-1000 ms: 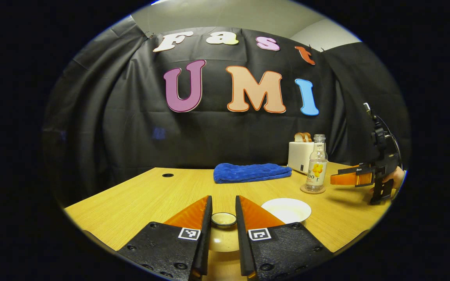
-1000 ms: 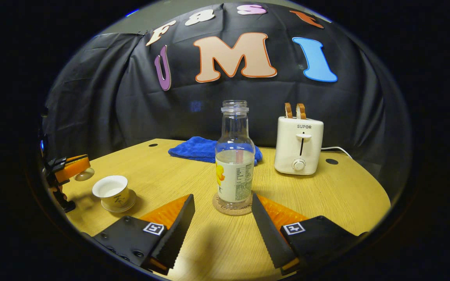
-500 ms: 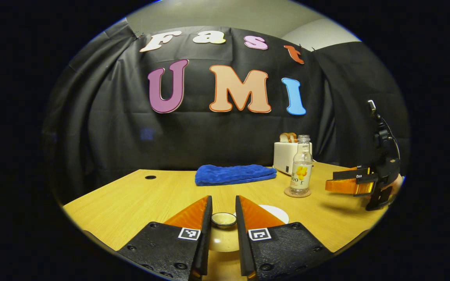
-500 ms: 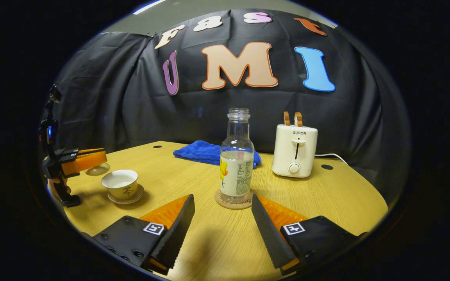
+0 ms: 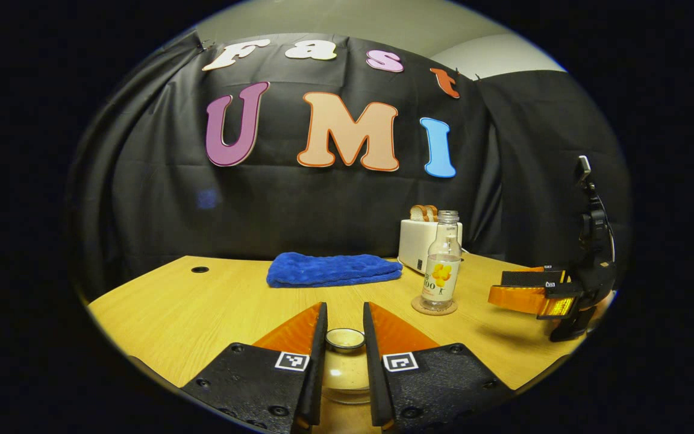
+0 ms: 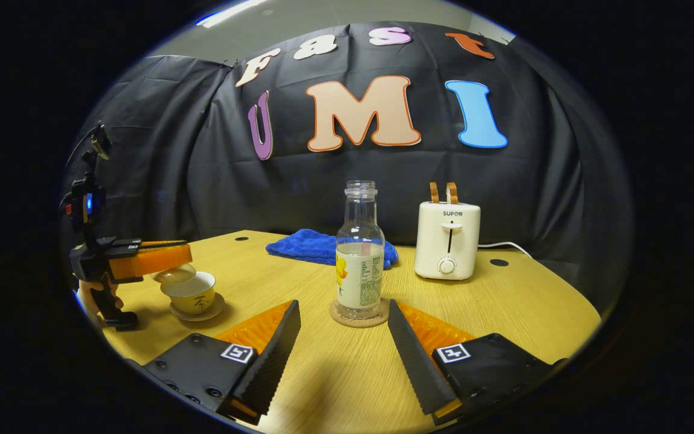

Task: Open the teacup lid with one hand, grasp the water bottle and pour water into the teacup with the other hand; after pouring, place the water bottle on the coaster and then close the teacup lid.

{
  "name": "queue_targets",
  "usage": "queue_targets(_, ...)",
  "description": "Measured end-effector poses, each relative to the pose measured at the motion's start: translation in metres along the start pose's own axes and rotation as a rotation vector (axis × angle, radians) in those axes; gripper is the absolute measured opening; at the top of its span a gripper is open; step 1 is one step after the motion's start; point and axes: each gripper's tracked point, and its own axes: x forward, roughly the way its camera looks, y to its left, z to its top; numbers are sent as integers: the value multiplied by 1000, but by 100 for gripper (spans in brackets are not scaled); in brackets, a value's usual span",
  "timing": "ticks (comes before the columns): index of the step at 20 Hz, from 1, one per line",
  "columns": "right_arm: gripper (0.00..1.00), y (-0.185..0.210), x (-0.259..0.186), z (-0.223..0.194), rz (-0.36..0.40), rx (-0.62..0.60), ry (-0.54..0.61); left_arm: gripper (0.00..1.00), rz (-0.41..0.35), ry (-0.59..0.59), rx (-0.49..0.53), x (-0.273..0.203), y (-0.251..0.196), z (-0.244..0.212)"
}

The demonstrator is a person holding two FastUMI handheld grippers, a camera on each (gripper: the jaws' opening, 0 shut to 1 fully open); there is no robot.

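Clearly legible: toaster [image 6: 447,240] front marked SUPOR; water bottle [image 6: 359,253] label unreadable.

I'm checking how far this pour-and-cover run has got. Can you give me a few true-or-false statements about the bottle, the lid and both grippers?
1. The bottle stands upright on the coaster. True.
2. The right gripper is shut on the bottle. False: it is open, with the bottle standing free ahead of it.
3. The left gripper grips the lid by its knob. True.
4. The lid already sits on the teacup. False: it hangs tilted just above the rim.
5. The towel covers the toaster. False: it lies flat on the table.
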Motion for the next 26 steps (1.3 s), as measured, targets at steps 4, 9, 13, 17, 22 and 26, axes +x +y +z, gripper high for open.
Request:
queue_targets(4, 93, -4, -3, 3, -8, 18, -23, 30, -8, 34, 5, 9, -5, -9)
queue_targets(9, 93, -3, -8, 9, -6, 16, -69, 30, -11, 49, 5, 12, -6, -14)
queue_targets(13, 92, -2, -10, 11, -5, 9, -83, 30, -10, 50, 4, 11, -6, -14)
queue_targets(17, 92, -3, -11, 12, -9, 15, -90, 30, -6, 57, 4, 9, -5, -15)
queue_targets(22, 93, -5, -13, 14, -18, 17, -101, 51, -11, 45, -4, 2, -7, -14)
queue_targets(26, 92, -5, -15, 16, -23, 20, -116, 83, 17, 21, -1, -11, -4, -10)
